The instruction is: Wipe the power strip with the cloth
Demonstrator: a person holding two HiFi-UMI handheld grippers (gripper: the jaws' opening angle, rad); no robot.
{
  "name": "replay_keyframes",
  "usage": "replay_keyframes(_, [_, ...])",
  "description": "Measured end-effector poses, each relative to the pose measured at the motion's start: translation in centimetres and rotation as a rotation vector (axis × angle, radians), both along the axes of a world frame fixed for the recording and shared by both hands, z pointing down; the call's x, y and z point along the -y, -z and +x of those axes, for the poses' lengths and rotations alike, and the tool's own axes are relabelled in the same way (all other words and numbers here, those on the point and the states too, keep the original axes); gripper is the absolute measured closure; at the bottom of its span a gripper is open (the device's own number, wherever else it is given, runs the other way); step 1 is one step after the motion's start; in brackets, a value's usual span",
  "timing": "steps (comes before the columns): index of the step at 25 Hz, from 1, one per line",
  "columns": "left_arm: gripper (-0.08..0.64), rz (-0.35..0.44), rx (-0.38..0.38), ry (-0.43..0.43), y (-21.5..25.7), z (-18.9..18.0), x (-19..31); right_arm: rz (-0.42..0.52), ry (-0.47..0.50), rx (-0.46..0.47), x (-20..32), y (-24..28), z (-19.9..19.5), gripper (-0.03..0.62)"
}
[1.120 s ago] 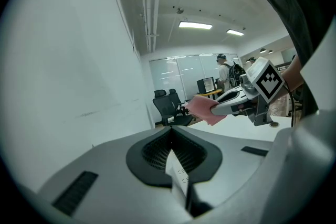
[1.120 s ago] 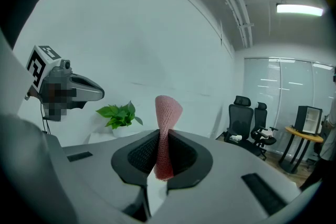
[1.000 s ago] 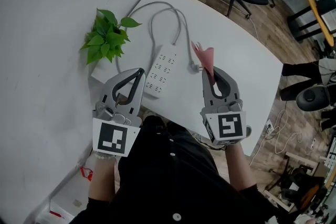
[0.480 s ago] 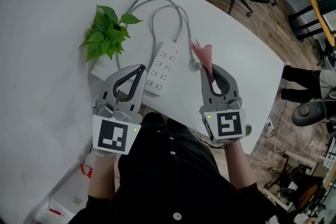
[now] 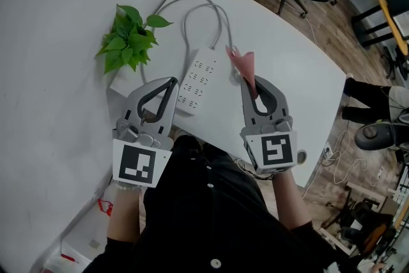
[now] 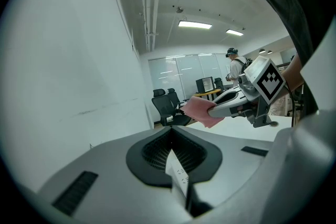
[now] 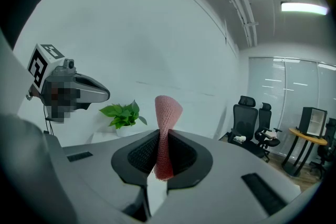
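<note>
Cloth (image 5: 245,62), pink and knitted, is standing up past the tips of the right gripper (image 5: 254,82), whose jaws are pressing together on its lower end; the right gripper view is showing the fabric pinched in the throat and flaring above it. The left gripper (image 5: 170,84) is carrying nothing, its jaws closed tip to tip around an empty loop.

The white power strip (image 5: 197,78) is lying flat on the white table (image 5: 291,77) between the two grippers. Its long axis is running away from the person and leaning slightly right, with the near end close to the table's front edge and the far end feeding into the grey cable (image 5: 206,8), which is looping back toward the potted plant (image 5: 128,38). From the cloth, the strip is sitting just to the left and below; the cable's plug (image 5: 237,78) is resting between them, close beside the fabric.

Judging from this, the right gripper is the one placed to wipe: it needs to be moving leftward and down so the cloth meets the socket face, then travelling along the strip's length. The left gripper's tips are hovering just beside the strip's near left edge, well placed for steadying it, and the plug may be catching the cloth on the way across.
</note>
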State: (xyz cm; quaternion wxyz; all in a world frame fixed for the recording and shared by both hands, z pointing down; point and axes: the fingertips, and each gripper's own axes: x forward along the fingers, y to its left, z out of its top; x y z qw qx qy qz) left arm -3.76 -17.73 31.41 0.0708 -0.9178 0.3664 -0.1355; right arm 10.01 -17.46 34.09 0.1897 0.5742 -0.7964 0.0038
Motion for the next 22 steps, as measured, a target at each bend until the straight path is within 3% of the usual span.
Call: replay_keyframes(22, [0.548, -0.008, -0.003, -0.004, -0.40, -0.13, 0.17, -0.015, 0.013, -0.014, 0.06, -0.43, -0.62, 0.535])
